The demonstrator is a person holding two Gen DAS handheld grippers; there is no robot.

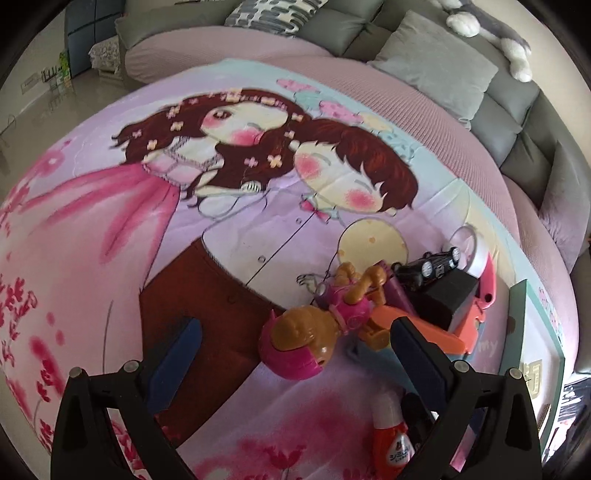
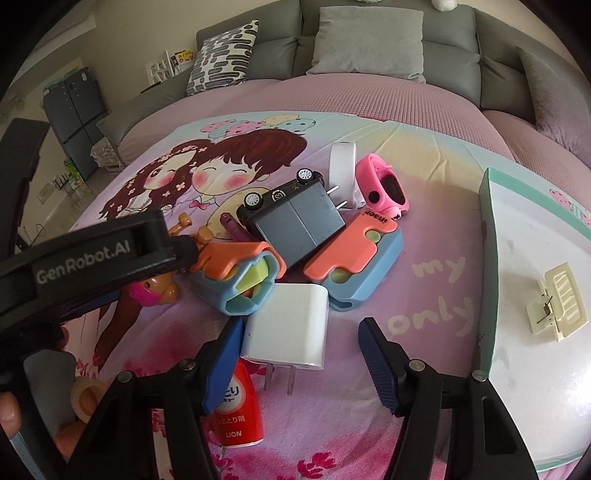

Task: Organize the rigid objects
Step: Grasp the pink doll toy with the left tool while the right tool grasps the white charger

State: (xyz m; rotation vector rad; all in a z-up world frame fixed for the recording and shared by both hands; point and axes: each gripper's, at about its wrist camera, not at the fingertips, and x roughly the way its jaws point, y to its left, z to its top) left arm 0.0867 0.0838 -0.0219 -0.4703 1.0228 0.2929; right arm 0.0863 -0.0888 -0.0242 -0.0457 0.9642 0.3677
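A pile of small objects lies on a cartoon-print sheet. In the right wrist view I see a white charger (image 2: 286, 330), a dark grey charger (image 2: 301, 221), a black toy car (image 2: 275, 194), two orange-and-blue toys (image 2: 236, 278) (image 2: 356, 254), a pink watch (image 2: 384, 186), a white band (image 2: 341, 166) and a red bottle (image 2: 238, 406). My right gripper (image 2: 299, 362) is open, the white charger between its fingers. My left gripper (image 1: 295, 362) is open over a pink-and-brown toy figure (image 1: 306, 341); its body also crosses the right wrist view (image 2: 85, 254).
A white tray with a teal rim (image 2: 487, 258) sits at the right and holds a cream hair clip (image 2: 556, 304). A tape roll (image 2: 86, 397) lies at the lower left. Grey sofa cushions (image 2: 369, 40) run along the back. A plush toy (image 1: 491, 33) rests on the sofa.
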